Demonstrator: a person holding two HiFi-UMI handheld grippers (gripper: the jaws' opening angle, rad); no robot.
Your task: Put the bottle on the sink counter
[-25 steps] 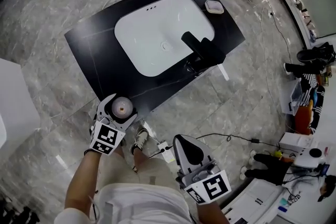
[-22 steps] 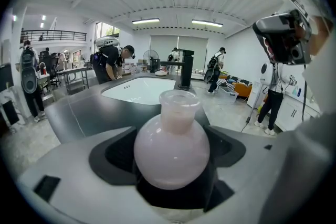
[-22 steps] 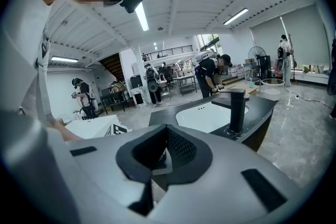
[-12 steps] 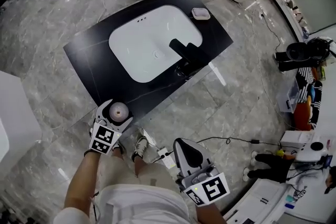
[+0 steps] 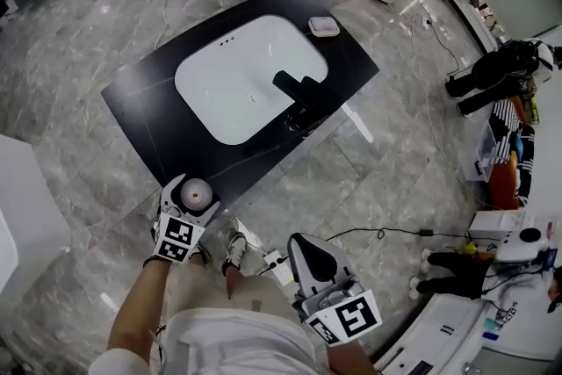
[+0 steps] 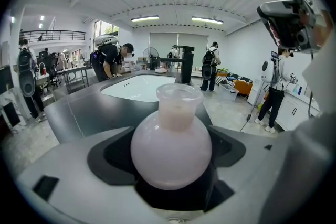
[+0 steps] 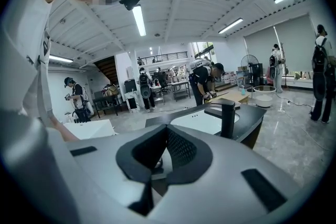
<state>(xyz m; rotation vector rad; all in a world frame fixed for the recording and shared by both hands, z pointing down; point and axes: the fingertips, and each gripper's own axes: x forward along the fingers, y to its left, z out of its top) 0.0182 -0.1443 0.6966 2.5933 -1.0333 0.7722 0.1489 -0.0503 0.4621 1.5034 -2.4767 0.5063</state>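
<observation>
Grasp done, placing not yet done. Pale pink, round-bellied frosted bottle (image 6: 171,139) with a short wide neck, upright and pinched at its belly between the wide-set dark fingers (image 6: 113,157) of the left gripper (image 6: 170,168). In the head view, left gripper (image 5: 189,199) and bottle (image 5: 197,188) right at the nearest corner of the black slab desk (image 5: 140,101), at about 7 o'clock from the white oval basin (image 5: 237,83). Hard to tell from above whether over the slab's edge or just short of it, above the grey marble floor (image 5: 395,154); from the left gripper view, dark desk top stretching away beyond the bottle, so probably carried rather than resting. Right gripper (image 5: 316,252) low at 5 o'clock, well apart from the desk, its fingers (image 7: 181,152) pressed together on nothing. Black block faucet (image 5: 303,92) at the basin's 4 o'clock and small white soap dish (image 5: 323,26) at its 2 o'clock, both far from the bottle. Left to do, judging from this: bring the bottle fully over bare black top near the corner, lower until the base sits flat, spread the fingers, back away without tipping it.
</observation>
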